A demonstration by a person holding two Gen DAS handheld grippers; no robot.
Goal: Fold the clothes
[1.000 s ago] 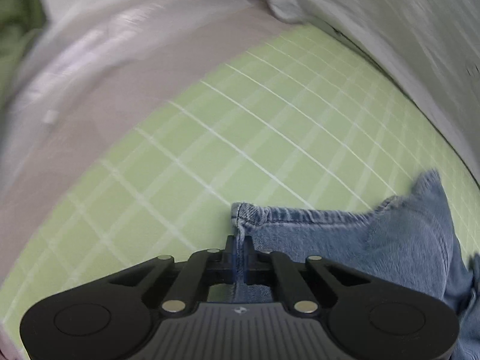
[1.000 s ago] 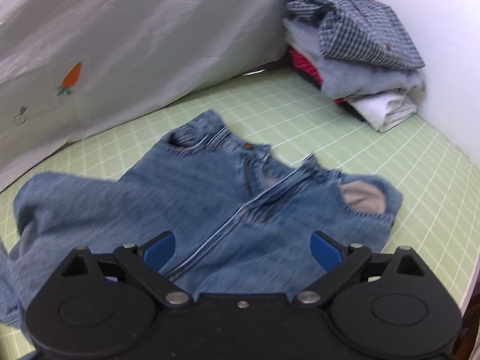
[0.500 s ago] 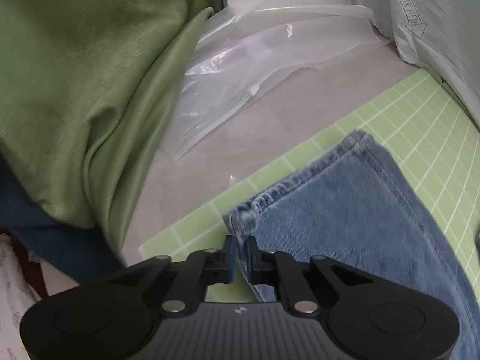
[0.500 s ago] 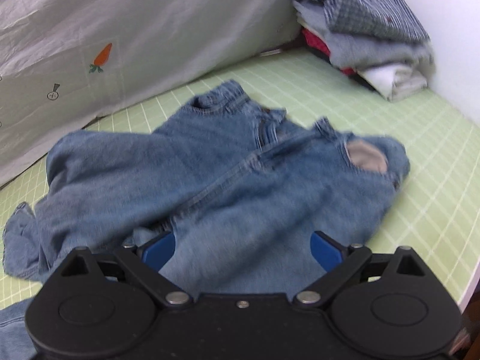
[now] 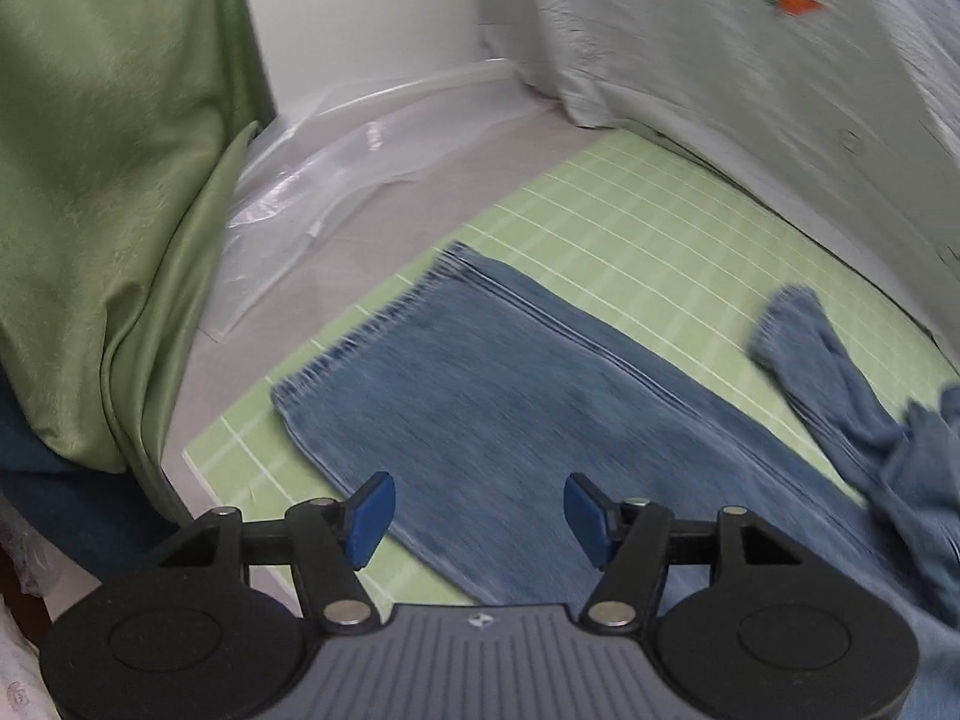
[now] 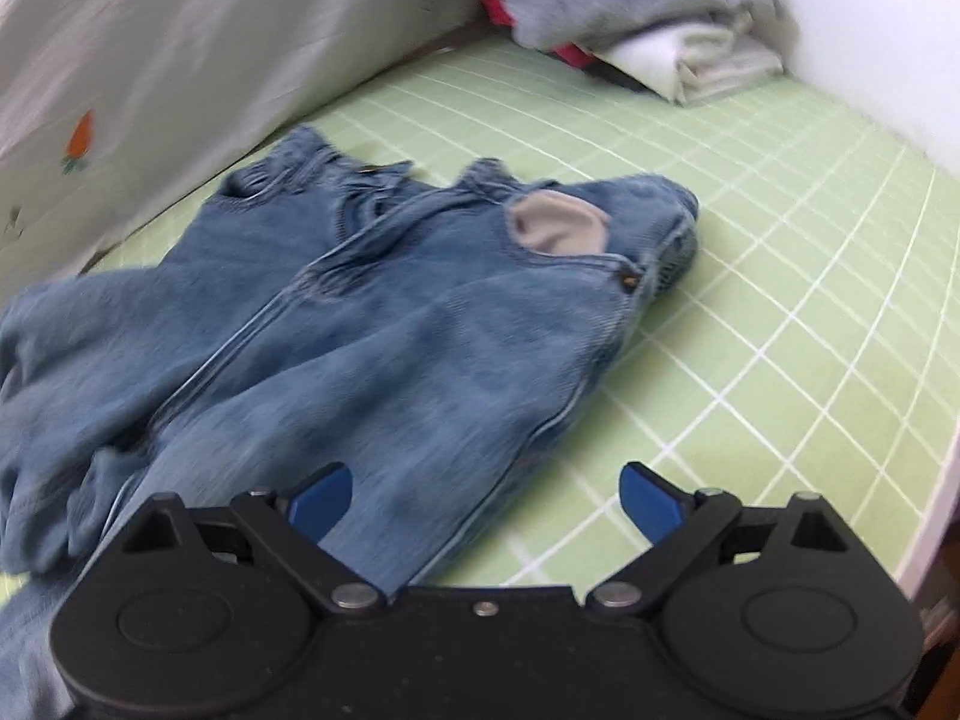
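A pair of blue jeans (image 6: 384, 324) lies on the green grid mat (image 6: 780, 240). In the right wrist view the waist end with a pale pocket lining (image 6: 558, 222) points away from me. In the left wrist view one leg (image 5: 510, 390) lies flat with its hem (image 5: 366, 330) near the mat's corner, and the other leg (image 5: 828, 360) is bunched at the right. My left gripper (image 5: 480, 519) is open and empty just above the flat leg. My right gripper (image 6: 486, 501) is open and empty over the jeans' thigh area.
A stack of folded clothes (image 6: 648, 18) stands at the far right corner of the mat. A grey sheet with a carrot print (image 5: 750, 60) hangs along the back. A green curtain (image 5: 102, 180) and clear plastic (image 5: 336, 162) lie left of the mat.
My left gripper has let go of the jeans' hem and opened, and the leg now lies flat on the mat. My right gripper has stayed open and moved closer over the jeans.
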